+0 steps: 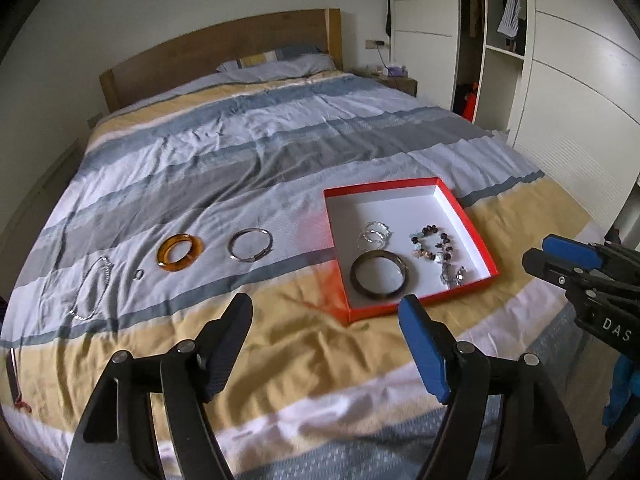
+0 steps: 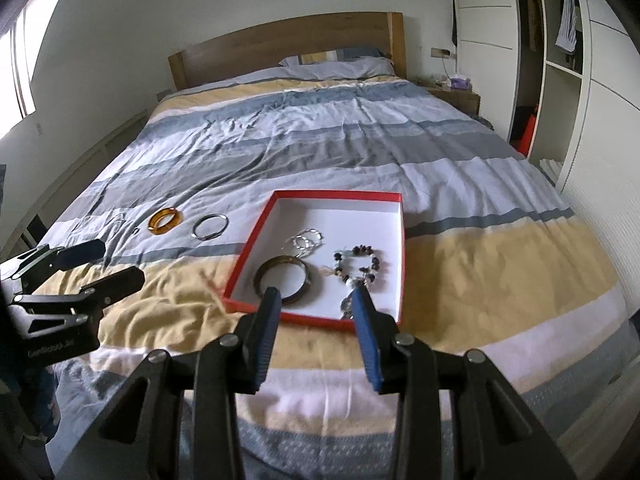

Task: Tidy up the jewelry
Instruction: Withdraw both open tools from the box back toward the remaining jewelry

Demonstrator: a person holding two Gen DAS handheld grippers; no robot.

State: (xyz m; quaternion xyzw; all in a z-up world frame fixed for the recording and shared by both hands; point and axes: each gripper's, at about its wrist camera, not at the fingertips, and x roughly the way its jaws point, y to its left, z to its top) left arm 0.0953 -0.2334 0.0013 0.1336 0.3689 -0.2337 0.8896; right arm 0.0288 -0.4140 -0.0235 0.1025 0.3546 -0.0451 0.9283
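striped bed (image 1: 280, 168), red box (image 1: 476, 236) w/ bangle (image 1: 379, 276) flat

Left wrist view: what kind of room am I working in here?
A bedroom, by the look of it: a made bed with a wooden headboard, a pillow, and an open wardrobe with clothes hanging to the right.

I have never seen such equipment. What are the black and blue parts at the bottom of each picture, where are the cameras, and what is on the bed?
They are two hand-held grippers, each with a camera looking along its jaws. One picture is from the left gripper, the other from the right gripper. Both are open and hold nothing. On the striped bedcover lies a red box holding a dark bangle, silver rings and a beaded bracelet. Outside it lie an amber bangle, a metal bangle, a small ring and a chain.
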